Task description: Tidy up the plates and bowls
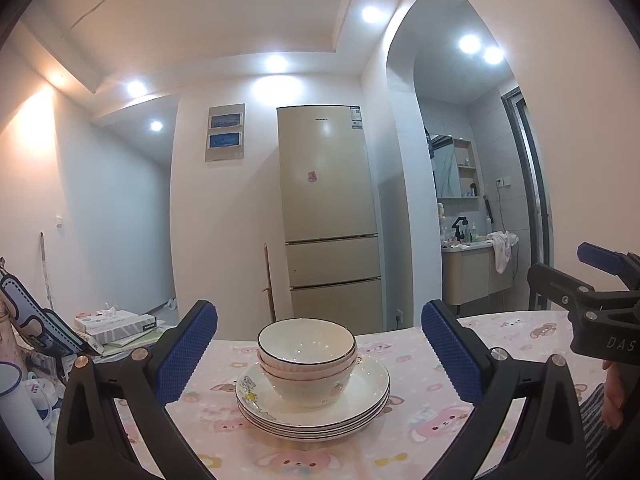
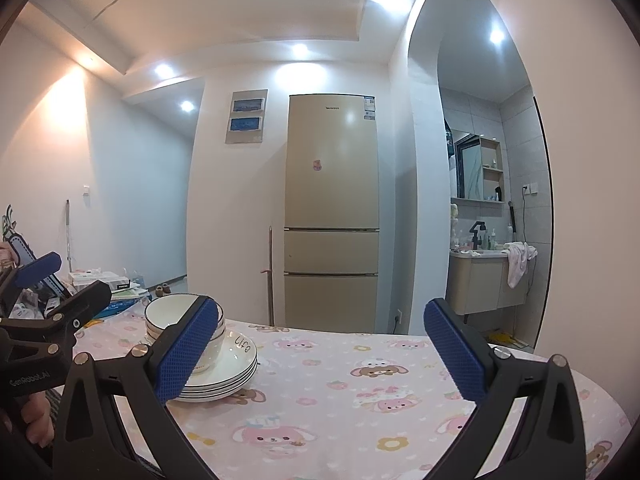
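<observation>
Left gripper [image 1: 319,354]: black frame, two blue textured pads [image 1: 186,352], spread wide, holding nothing; raised above the near edge of the table, its gap framing the crockery stack. It also shows at the left edge of the right wrist view, part of a hand beneath it.

Right gripper [image 2: 322,354]: same make, blue pads [image 2: 454,350] spread wide, empty; held over bare tablecloth to the right of the stack. It shows at the right edge of the left wrist view, a hand [image 1: 614,394] under it.

Stacked white bowls with dark rims [image 1: 307,360]: at least two, nested upright, the lower one ribbed; they sit in the middle of the top plate.

Stacked white round plates with dark rims [image 1: 362,398]: several, piled flat on the table, the top one bearing a small cartoon print and lettering on its rim.

Pink tablecloth with cartoon animals [image 2: 360,396]: covers the rounded table.

Tissue box and papers [image 1: 116,324]: at the table's far left, well apart from the stack.

Tall beige refrigerator [image 1: 328,216]: against the far wall.

Arched opening, right: vanity cabinet [image 1: 470,276], a white cloth [image 1: 502,250] hanging over its edge.
</observation>
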The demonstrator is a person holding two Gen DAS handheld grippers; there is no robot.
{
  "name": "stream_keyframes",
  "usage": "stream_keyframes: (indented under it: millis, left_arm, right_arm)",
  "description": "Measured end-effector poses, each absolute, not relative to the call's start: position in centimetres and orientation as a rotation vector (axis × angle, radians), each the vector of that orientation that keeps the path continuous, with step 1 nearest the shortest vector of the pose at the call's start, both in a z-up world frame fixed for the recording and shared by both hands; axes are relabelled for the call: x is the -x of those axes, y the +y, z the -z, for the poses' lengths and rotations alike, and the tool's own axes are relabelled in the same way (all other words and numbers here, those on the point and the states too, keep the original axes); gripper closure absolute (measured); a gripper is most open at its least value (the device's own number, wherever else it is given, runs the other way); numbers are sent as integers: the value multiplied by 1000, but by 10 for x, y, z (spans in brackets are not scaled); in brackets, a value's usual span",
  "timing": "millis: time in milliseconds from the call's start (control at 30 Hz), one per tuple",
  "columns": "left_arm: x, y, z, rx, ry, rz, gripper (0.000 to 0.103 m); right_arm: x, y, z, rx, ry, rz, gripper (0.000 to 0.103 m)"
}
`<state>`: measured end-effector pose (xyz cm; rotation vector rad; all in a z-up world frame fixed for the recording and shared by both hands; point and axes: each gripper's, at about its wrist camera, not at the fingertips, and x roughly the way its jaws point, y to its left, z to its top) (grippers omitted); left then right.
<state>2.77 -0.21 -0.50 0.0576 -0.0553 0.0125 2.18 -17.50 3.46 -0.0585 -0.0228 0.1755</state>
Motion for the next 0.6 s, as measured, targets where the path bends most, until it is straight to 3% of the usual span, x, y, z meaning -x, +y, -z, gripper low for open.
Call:
stream_keyframes:
  millis: [600]
  left_arm:
    - [-40,5,7,-26,-3,-1,0]
  right_arm:
    - [-21,-175,-35,57,-22,-176,0]
